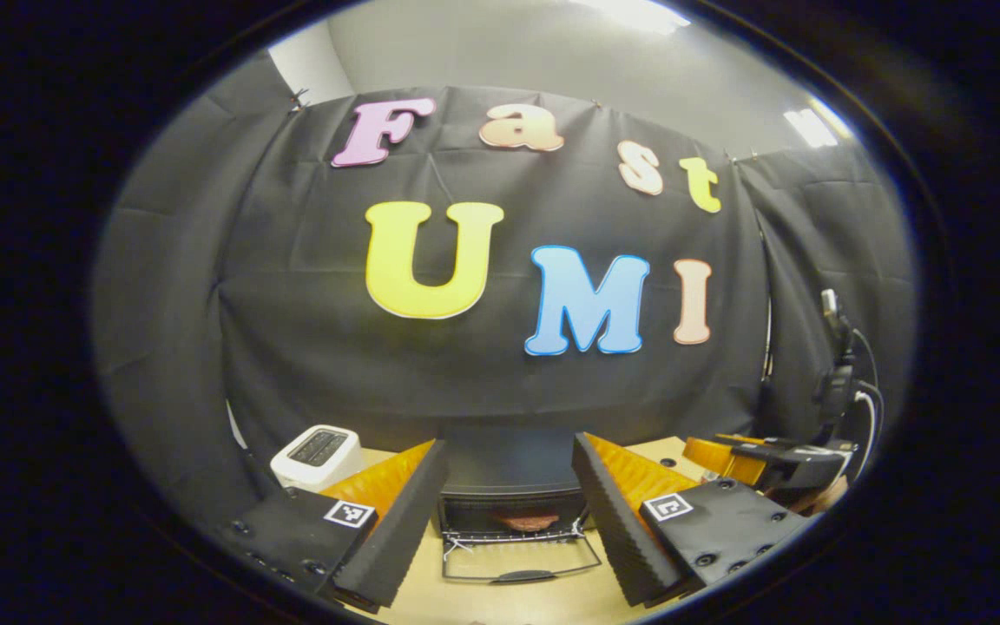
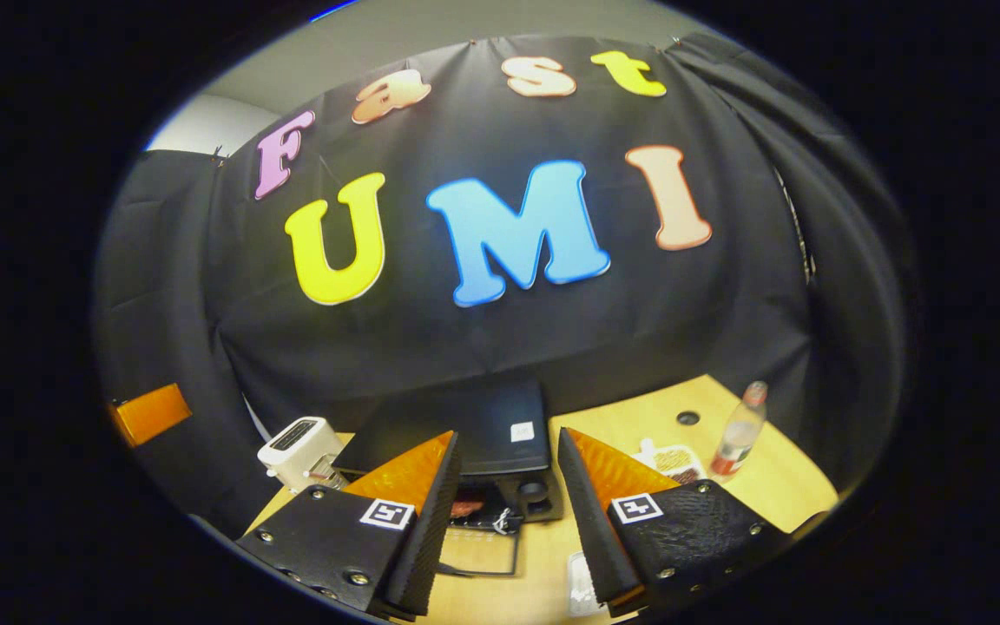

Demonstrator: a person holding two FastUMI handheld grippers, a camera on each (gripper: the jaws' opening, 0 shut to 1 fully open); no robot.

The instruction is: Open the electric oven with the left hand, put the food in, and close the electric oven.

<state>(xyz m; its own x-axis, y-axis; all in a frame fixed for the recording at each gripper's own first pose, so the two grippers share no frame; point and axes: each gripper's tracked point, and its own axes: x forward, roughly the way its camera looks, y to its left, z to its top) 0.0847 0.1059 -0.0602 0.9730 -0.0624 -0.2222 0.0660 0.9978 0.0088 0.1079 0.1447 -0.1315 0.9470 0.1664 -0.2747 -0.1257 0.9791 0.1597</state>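
Left gripper view. Left tongs [image 1: 509, 512]: spread wide, holding nothing, hanging above the bench [image 1: 517, 599]. Electric oven [image 1: 509, 477]: black box, straight ahead between the two fingers, backed against the booth wall. Oven door [image 1: 519, 560]: dropped flat toward the viewer, a glass panel in a dark frame with a handle bar along its near edge. Food [image 1: 524, 521]: a reddish-brown item inside the cavity on the wire rack. White toaster [image 1: 316, 456]: left of the oven, apart from it. Right tongs [image 1: 756, 460]: off to the right, partly seen; spread cannot be told here.

Right gripper view. Right tongs [image 2: 504, 512]: wide apart, empty. Oven seen from the right and above, door down, food [image 2: 465, 508] just visible inside. Plastic bottle [image 2: 736, 438] and a small tray of food [image 2: 674, 460]: on the bench right of the oven.

Handling, as judged: the door is stiff, hinged and part glass, so fragile if slammed. Take hold at the handle bar on the free edge and swing it up gently; the oven looks light enough to slide if pushed hard.
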